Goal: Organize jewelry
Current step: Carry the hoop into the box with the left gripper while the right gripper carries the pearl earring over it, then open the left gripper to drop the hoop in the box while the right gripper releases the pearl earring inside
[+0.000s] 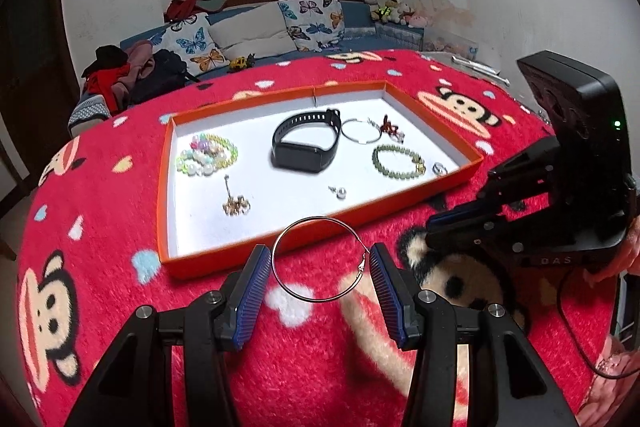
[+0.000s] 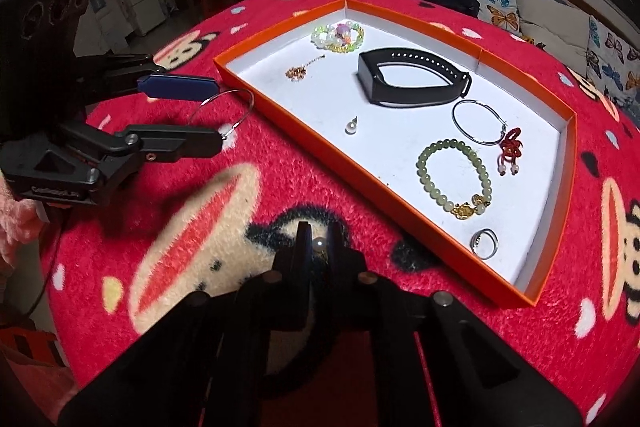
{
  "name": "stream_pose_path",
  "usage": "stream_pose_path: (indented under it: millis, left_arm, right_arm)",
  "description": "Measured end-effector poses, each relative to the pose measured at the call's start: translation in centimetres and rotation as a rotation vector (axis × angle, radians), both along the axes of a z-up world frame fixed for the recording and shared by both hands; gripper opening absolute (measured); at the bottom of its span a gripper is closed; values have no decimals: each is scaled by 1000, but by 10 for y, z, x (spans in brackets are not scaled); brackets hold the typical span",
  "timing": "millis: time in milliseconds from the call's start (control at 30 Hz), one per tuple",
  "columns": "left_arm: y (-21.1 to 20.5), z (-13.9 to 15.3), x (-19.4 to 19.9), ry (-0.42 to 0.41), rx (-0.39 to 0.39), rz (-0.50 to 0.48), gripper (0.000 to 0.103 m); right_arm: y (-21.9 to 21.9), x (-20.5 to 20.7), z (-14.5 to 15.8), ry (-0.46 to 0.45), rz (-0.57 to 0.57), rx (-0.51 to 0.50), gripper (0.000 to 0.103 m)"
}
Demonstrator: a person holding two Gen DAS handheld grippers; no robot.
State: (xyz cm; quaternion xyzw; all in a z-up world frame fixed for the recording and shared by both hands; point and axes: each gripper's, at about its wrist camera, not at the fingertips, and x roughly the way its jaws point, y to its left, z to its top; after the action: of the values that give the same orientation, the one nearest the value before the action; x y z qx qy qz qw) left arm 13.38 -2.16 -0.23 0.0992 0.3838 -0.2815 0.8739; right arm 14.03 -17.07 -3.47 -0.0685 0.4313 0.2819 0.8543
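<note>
A small pearl earring [image 2: 319, 244] was pinched at the very tips of the right gripper [image 2: 319, 247], its fingers shut on it just above the red monkey-print blanket [image 2: 400, 367] covering the table. Only the tips were seen on that round bead, so a slip was judged likely: the pearl could be squeezed out sideways and lost in the deep pile.

The left gripper [image 1: 320, 267] was held half open around a large silver hoop earring [image 1: 318, 259], the clasp side touching the right-hand finger [image 1: 386, 287], the other side lying against the left pad. Such a light hold across a thin springy wire was judged risky; the hoop could be twisted, flipped or dropped short of the orange tray [image 1: 436, 115].

Inside the tray a black fitness band [image 1: 306, 145], a green bead bracelet [image 1: 398, 161], pastel bead bracelets [image 1: 208, 155] and a matching hoop [image 1: 362, 131] were already laid. A careless drop could knock them about.
</note>
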Motion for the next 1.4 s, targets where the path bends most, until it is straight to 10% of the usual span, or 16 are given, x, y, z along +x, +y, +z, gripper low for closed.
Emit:
stream_pose_path:
  millis: [333,1400]
  left_arm:
    - [-13,16,41,-21,-35,37,54]
    - [-37,-36,97,103,2,61,54]
  right_arm:
    - [-19,19,33,-95,-90,53,9]
    - [-9,73,-8,20,-137,63,9]
